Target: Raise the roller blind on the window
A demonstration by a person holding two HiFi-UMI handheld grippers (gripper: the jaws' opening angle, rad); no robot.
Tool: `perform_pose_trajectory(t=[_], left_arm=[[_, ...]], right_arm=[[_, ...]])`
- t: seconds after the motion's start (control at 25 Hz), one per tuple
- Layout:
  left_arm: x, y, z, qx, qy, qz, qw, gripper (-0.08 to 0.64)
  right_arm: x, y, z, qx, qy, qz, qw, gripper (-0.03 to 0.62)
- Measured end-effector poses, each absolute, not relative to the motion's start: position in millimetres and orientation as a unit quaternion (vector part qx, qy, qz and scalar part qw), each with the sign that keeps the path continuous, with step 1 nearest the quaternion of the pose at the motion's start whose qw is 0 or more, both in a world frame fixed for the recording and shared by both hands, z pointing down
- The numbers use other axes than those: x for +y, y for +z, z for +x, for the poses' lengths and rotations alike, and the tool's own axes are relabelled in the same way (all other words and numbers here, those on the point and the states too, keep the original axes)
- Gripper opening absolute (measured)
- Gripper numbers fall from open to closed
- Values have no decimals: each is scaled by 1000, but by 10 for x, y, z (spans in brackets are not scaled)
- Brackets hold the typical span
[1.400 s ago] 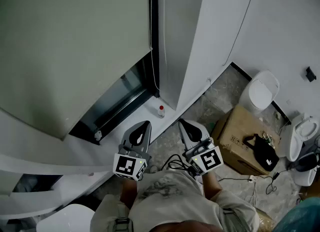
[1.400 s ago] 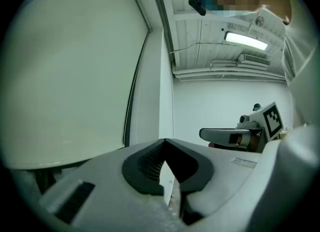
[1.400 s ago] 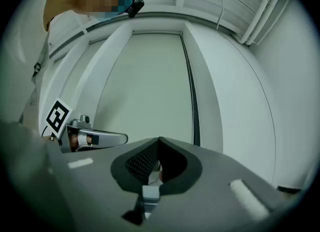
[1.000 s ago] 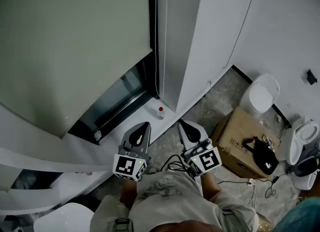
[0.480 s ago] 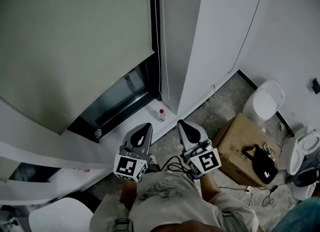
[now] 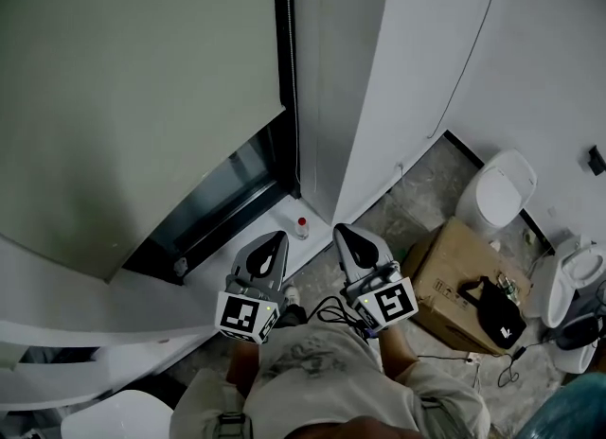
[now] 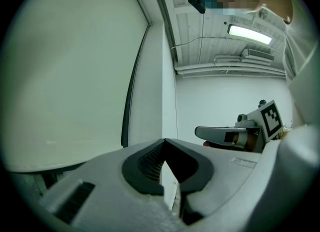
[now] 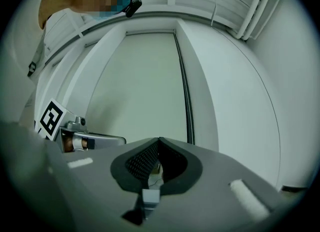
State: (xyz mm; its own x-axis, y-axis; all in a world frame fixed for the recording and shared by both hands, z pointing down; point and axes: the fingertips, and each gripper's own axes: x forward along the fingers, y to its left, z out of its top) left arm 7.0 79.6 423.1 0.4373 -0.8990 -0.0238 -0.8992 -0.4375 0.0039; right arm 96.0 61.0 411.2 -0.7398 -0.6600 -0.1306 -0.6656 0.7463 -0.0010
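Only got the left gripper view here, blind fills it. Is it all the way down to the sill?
Observer: No. In the head view the roller blind stops short of the sill; a strip of dark glass shows beneath its bottom edge.
Operator: Right gripper, holding anything? I only see it side-on.
Observer: No. Its own view shows the right gripper with jaws together and nothing between them.
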Motion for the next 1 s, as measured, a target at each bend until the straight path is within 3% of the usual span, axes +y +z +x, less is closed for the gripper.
perform_pose_trajectory(t=[1.0], left_arm=[[-482,4165,-692,485,14,-874,-19,4]], right_arm=[[-579,4044,215,911,19,-409,37,11]])
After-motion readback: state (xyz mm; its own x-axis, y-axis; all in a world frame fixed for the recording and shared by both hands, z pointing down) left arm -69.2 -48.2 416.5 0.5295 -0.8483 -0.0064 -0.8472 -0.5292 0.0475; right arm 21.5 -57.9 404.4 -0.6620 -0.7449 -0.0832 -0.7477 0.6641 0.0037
